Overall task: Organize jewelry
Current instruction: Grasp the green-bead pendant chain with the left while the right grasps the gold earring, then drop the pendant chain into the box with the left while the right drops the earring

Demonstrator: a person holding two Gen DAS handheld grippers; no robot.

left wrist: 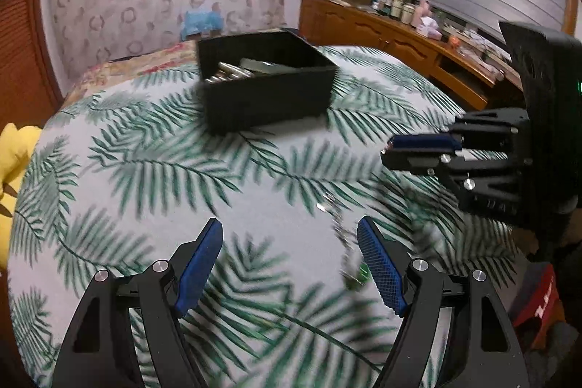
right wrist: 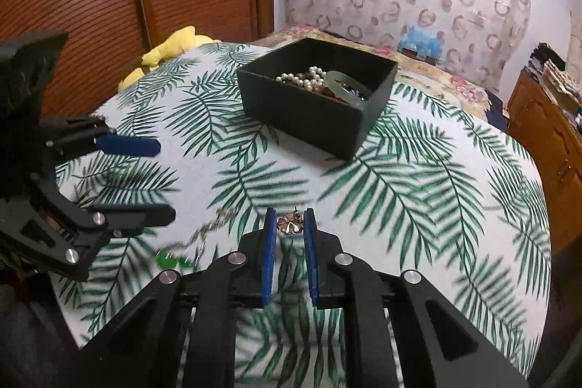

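Palm-print cloth (right wrist: 418, 191) bare between black box (right wrist: 309, 119) and right gripper (right wrist: 289, 224)

A flower brooch (right wrist: 290, 224) sat between the right gripper's (right wrist: 290, 232) fingertips on the table (right wrist: 418, 206), a chain (right wrist: 203, 235) to its left, the jewelry box (right wrist: 320, 97) beyond.

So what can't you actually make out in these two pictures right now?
- Chain, left wrist view: motion blur smears its links; the green stones are blurred in the right wrist view too.
- Black box contents: its near wall hides the bottom in both views; only pearls and a pale bangle are clear.
- Flower-shaped piece between the right gripper's jaws: too small to tell which kind of jewelry it is.
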